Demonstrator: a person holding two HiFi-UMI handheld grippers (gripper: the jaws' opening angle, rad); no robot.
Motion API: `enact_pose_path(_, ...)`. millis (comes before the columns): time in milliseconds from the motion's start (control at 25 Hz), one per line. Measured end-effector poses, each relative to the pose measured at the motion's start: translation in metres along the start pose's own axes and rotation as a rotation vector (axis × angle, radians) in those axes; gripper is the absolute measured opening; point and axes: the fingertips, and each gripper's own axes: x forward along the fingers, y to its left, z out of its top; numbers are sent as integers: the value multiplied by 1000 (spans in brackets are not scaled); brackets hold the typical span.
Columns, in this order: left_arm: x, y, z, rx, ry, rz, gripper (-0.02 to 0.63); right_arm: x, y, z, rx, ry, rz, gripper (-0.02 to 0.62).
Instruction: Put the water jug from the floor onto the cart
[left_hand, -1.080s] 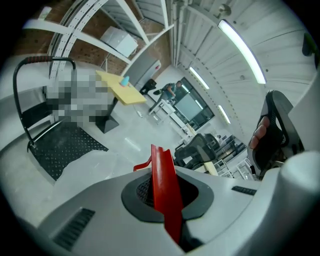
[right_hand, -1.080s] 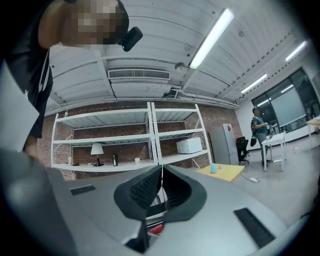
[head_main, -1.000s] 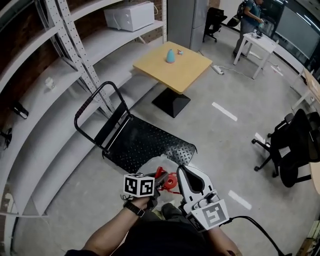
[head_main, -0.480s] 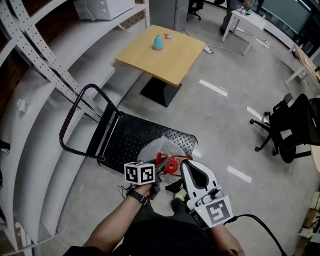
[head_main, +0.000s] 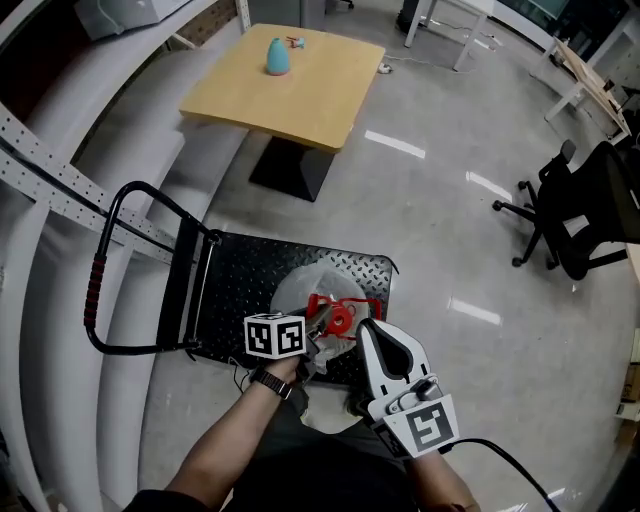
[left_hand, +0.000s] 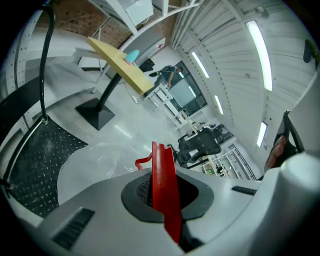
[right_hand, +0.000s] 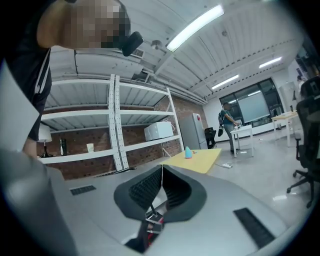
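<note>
The grey floor (head_main: 470, 260) is spreading across the head view, with white shelving (head_main: 40, 180) running down the 9 o'clock side and a black office chair (head_main: 580, 210) standing at 3 o'clock. The black cart (head_main: 245, 285) is lying just left of centre, its looped push handle (head_main: 100, 270) standing up at its 9 o'clock end, so the studded deck is open toward the person for loading. A yellow counter (head_main: 300, 90) is sitting at 12 o'clock, well apart from the cart, carrying a small teal object (head_main: 277, 57). The clear water jug (head_main: 300, 285) is sitting over the 5 o'clock part of the deck, near its front edge; whether its base is resting on the plate cannot be told. The left gripper (head_main: 314, 333) is coming in from 6 o'clock with its fingers clamped flat on the jug's red carry handle (left_hand: 162, 185), probably because that strap is the one narrow part such a wide vessel offers. The right gripper (right_hand: 161, 186) is lying just beside it at 5 o'clock, its fingers pressed together with nothing plainly between them, seemingly bracing the load rather than carrying it. Judging by this, the placing step is nearly done, and releasing is calling for the jug to be standing squarely on the deck first.
</note>
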Motion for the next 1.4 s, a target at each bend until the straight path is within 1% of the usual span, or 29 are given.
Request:
enact_pose_path(120, 1, 37, -2, -10, 0, 4, 3, 11, -3, -22, 8, -3, -1, 3)
enact_pose_path(280, 0, 72, -8, -33, 6, -37, 3, 28, 4, -44, 5, 12, 19, 4)
enact_pose_path(440, -12, 99, 1, -48, -39, -80, 3, 43, 16, -55, -5, 22, 50, 3)
enact_pose_path(560, -25, 121, 15, -24, -45, -59, 5, 56, 26, -67, -6, 36, 65, 3)
enact_pose_path(720, -44, 151, 31, -12, -51, 3, 8, 74, 41, -75, -14, 48, 91, 3)
enact_pose_path(880, -59, 176, 40, -33, -67, 29, 37, 87, 52, -81, -21, 58, 106, 3)
enact_pose_path(1000, -64, 187, 45, -49, -71, 14, 72, 95, 59, -82, -18, 66, 112, 4)
enact_pose_path(1040, -64, 188, 46, -58, -73, -10, 72, 98, 62, -82, -16, 68, 115, 5)
enact_pose_path(1120, -65, 185, 48, -83, -80, -89, 72, 102, 67, -81, -16, 68, 122, 5)
enact_pose_path(1160, -66, 182, 48, -84, -76, -122, 72, 104, 68, -81, -18, 68, 126, 5)
enact_pose_path(1200, -67, 181, 47, -75, -64, -139, 74, 105, 70, -80, -19, 70, 129, 3)
enact_pose_path(1320, -73, 179, 38, -44, -6, -137, 94, 108, 76, -79, -19, 80, 133, 3)
enact_pose_path(1400, -78, 177, 30, -47, 28, -131, 101, 111, 80, -79, -29, 95, 133, 5)
